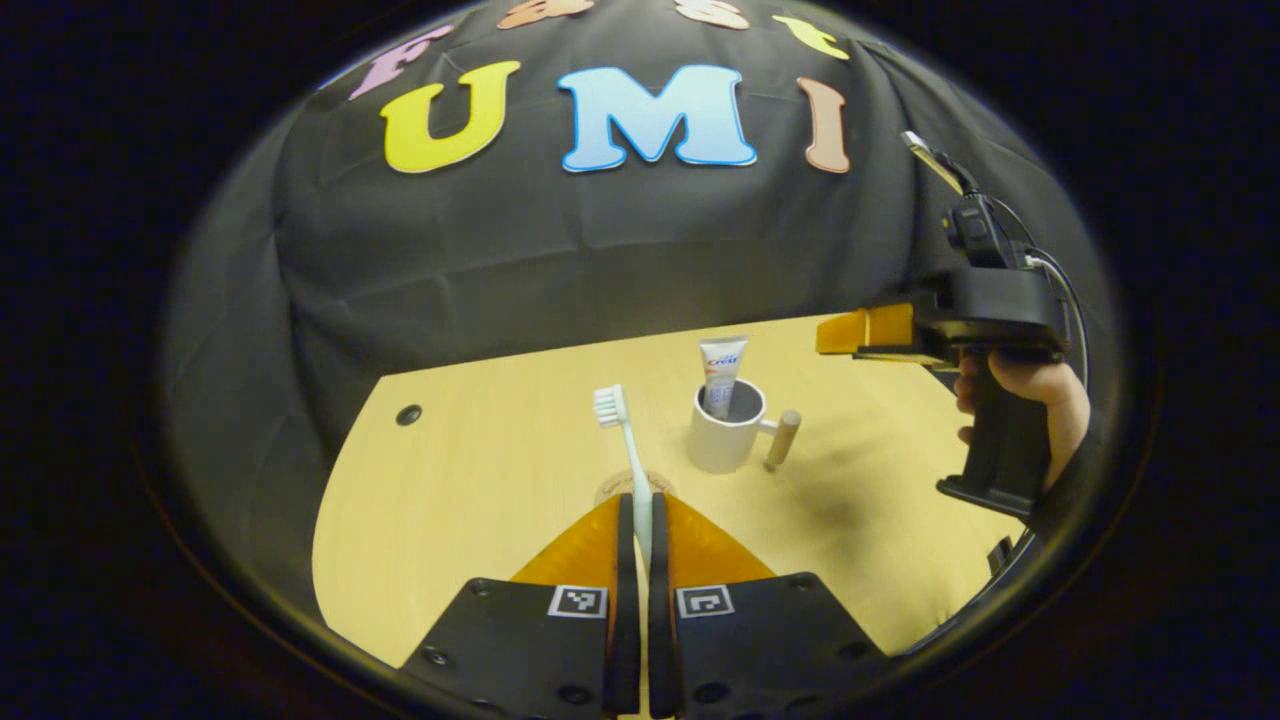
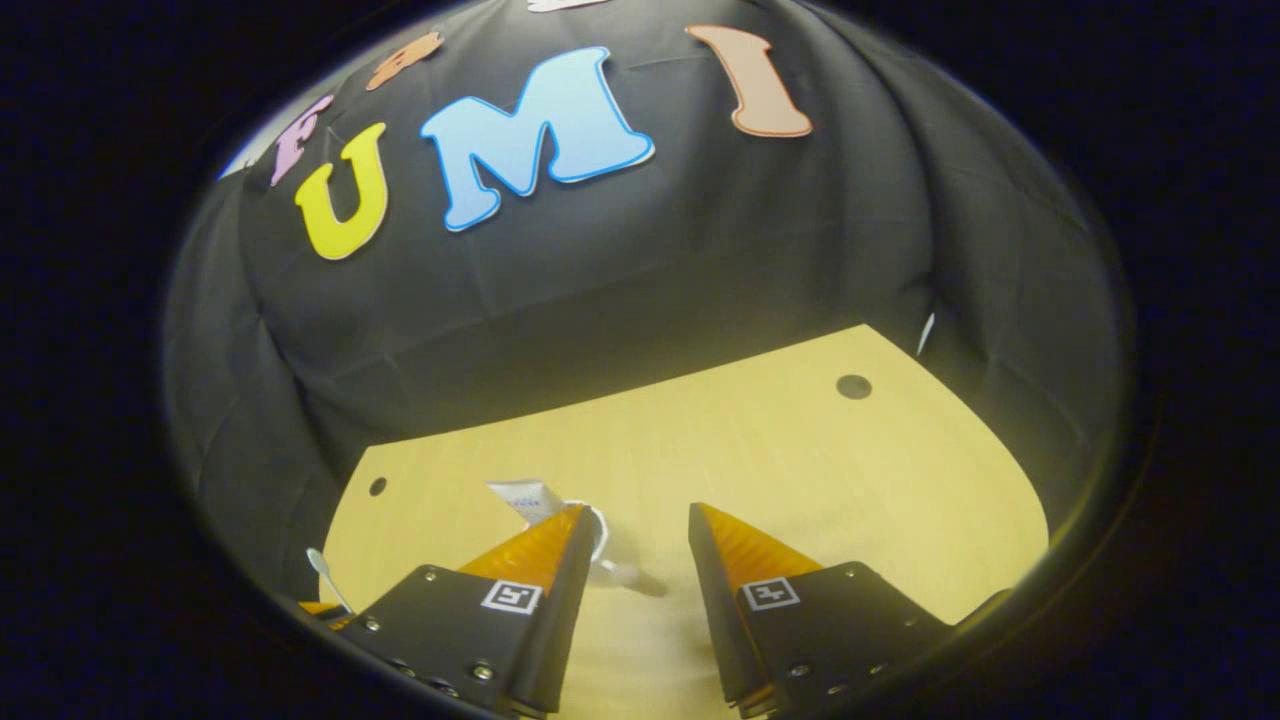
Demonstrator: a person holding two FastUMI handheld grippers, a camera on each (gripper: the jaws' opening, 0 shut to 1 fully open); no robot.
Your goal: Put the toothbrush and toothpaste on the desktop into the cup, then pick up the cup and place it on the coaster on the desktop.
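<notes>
Toothbrush (image 1: pixel 628 450) pinched in left gripper (image 1: pixel 641 510); right gripper (image 2: pixel 636 530) spread above cup (image 1: pixel 727 425).

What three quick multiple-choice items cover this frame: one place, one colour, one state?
1. Where is the toothpaste?
A. flat on the desk
B. standing in the cup
C. on the coaster

2. What colour is the cup?
A. white
B. blue
C. red

3. What is the left gripper doing?
A. open, holding nothing
B. shut on the cup handle
C. shut on the toothbrush

Key: 1 B, the toothpaste stands upright inside the cup. 2 A, the cup's wall is white, with a wooden handle. 3 C, the left gripper has both fingers pressed on the toothbrush handle, bristles up.
</notes>
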